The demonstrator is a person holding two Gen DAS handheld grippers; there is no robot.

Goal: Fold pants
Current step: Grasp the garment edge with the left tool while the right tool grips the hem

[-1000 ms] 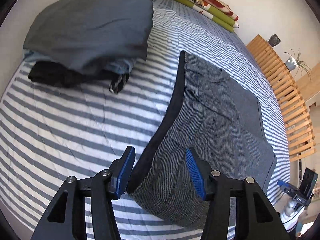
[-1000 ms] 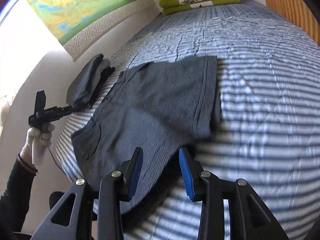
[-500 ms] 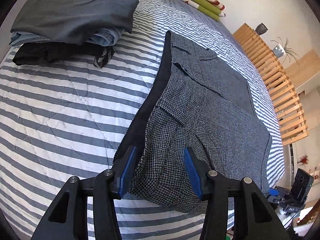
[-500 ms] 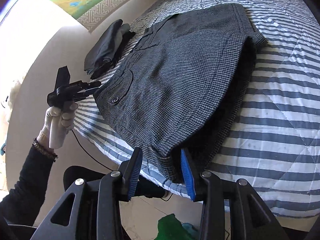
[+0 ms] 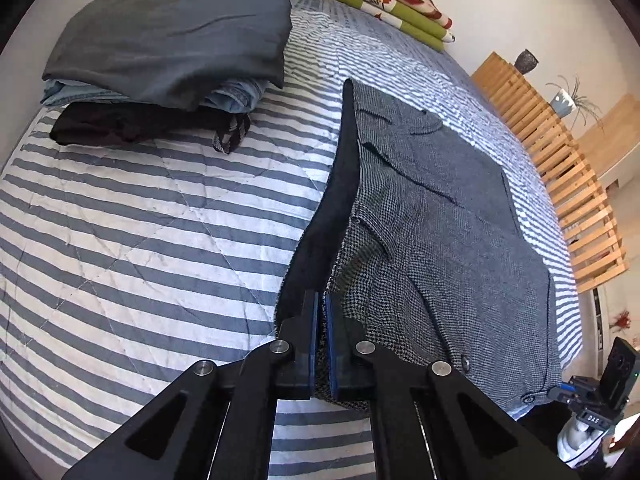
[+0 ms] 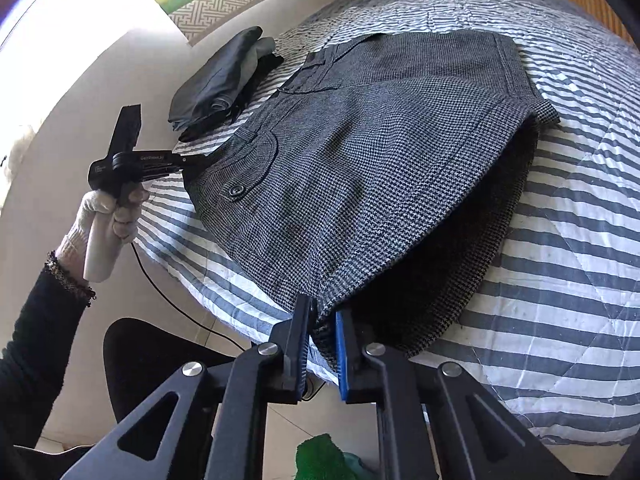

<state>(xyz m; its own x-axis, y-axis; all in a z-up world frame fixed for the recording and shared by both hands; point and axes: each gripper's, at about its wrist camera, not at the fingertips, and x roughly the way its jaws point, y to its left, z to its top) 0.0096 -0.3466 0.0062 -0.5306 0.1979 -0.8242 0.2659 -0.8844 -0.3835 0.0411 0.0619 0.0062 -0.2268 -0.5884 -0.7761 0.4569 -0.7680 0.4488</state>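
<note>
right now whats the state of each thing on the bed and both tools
grey houndstooth pants: flat on the striped bedspread, near edge lifted
left tool: just closed on the pants' corner
right tool: just closed on the pants' other corner
dark clothes stack: folded
green-red blankets: folded

In the left wrist view the pants (image 5: 448,216) lie on the bed (image 5: 152,240), filling the centre and right of the frame, their near edge at lower centre. A stack of folded clothes (image 5: 168,48) sits on the bed at upper left, apart from the pants. Folded blankets (image 5: 384,4) lie at the top, at the bed's far end. A slatted wooden frame (image 5: 560,168) runs along the bed's right side, with a potted plant (image 5: 564,100) behind it.
</note>
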